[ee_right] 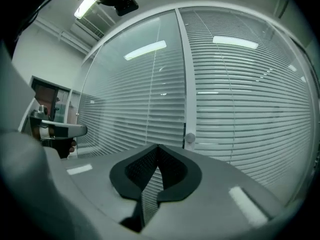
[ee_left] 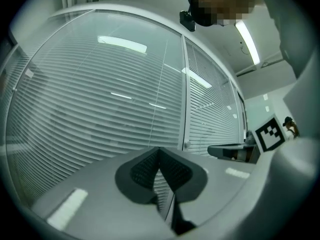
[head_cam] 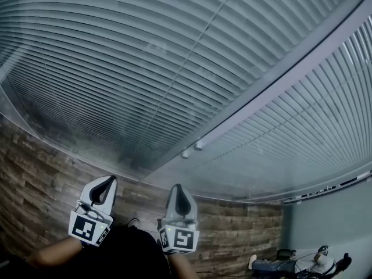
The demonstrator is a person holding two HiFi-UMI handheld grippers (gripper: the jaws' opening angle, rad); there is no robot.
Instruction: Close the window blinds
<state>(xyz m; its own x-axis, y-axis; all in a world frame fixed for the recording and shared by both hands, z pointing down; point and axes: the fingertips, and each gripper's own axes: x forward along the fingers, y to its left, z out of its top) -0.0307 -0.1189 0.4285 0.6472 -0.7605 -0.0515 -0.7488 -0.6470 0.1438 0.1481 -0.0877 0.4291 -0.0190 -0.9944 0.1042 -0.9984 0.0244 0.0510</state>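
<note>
White slatted blinds hang behind two glass panes split by a pale frame post. Two small round knobs sit low on that post; one knob shows in the left gripper view, and a knob also appears in the right gripper view. My left gripper and right gripper are held side by side in front of the glass, below the knobs and apart from them. Both point at the blinds with jaws shut and nothing between them, seen in the left gripper and right gripper views.
A wood-plank floor runs below the glass wall. Some dark and pale items lie on the floor at the lower right, by a plain wall. A doorway stands to the left of the panes.
</note>
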